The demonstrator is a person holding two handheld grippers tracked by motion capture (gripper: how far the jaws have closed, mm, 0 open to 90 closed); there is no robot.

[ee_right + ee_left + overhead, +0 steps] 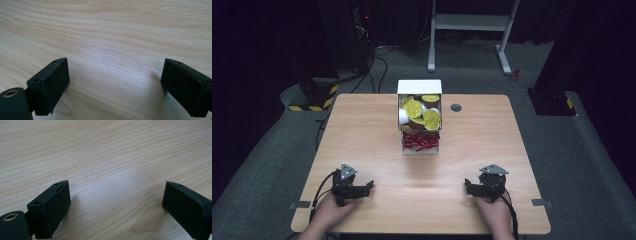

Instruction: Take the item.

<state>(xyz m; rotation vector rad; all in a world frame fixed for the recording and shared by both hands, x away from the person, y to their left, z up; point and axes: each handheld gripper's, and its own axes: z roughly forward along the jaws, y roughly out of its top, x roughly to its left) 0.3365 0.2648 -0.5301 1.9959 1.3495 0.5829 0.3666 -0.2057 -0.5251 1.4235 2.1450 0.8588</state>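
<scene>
High view: a white box (419, 117) stands upright on the far middle of the wooden table (362, 140), and everything else sits in relation to it. Its long axis runs from the near edge of the table toward the far edge, and its clear front faces up toward the camera, showing yellow-lidded cups (418, 110) in the far part and red packets (420, 141) in the near part. The left gripper (369, 185) rests on the table well short of the box and off to its left, held in the person's left hand (329, 212), its tips pointing right toward the table's middle. The right gripper (467, 186) rests equally far on the near side, off to the box's right, held in the right hand (494, 215), its tips pointing left. The two grippers face each other, well apart, with bare wood between them. In the left gripper view the two black jaws stand wide apart over plain wood grain, released, with nothing between them. The right gripper view shows the same: jaws spread wide, released, only table between them.
</scene>
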